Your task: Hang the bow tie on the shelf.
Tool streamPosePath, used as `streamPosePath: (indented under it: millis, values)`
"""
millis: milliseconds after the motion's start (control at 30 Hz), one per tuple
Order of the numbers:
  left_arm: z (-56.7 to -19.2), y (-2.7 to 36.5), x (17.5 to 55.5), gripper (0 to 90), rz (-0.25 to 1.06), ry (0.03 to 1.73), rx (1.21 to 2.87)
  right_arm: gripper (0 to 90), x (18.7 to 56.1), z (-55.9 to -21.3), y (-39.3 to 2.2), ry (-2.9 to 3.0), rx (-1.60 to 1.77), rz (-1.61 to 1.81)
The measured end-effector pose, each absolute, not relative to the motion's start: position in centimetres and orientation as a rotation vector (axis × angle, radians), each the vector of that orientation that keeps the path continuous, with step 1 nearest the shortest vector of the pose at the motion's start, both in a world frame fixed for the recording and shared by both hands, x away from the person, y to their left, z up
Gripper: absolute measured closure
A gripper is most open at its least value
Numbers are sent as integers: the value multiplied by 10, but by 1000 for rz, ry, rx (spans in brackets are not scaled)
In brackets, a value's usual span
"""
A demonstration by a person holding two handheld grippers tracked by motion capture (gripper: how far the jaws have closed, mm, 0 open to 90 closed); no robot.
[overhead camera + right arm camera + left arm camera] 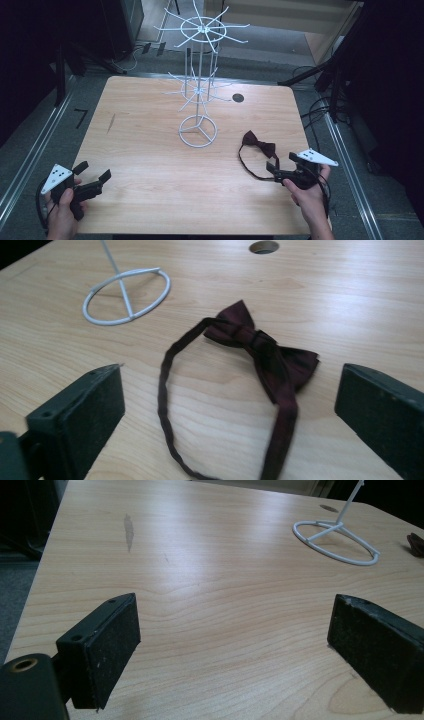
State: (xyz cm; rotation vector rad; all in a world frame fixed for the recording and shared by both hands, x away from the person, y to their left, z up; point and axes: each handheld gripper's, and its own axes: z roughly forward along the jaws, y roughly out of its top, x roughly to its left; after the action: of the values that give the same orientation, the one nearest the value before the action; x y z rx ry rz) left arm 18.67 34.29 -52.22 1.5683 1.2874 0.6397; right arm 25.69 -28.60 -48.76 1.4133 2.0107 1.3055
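Note:
A dark maroon bow tie (261,146) with a thin looped strap (246,162) lies flat on the wooden table (150,150) at the right. My right gripper (283,163) is open just behind it, near the front right edge. In the right gripper view the bow tie (260,347) and its strap (164,390) lie between and just beyond the wide-apart jaws of the right gripper (230,372), untouched. My left gripper (93,171) is open at the front left corner. In its own view the left gripper (237,602) has only bare wood between the jaws.
A white wire display rack (198,90) with two tiers of radiating hooks stands mid-table on a ring base (198,131), also seen as the ring base (327,531) and ring base (125,297). A round cable hole (238,98) sits behind it. Dark stands and cables surround the table.

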Motion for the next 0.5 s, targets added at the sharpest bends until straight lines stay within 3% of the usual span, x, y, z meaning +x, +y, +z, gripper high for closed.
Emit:
streamPosePath:
  millis: [500]
  values:
    - [-522, 344, 187, 72, 630, 1284, 1568, 0, 328, -500, -244, 2112, 1570, 1219]
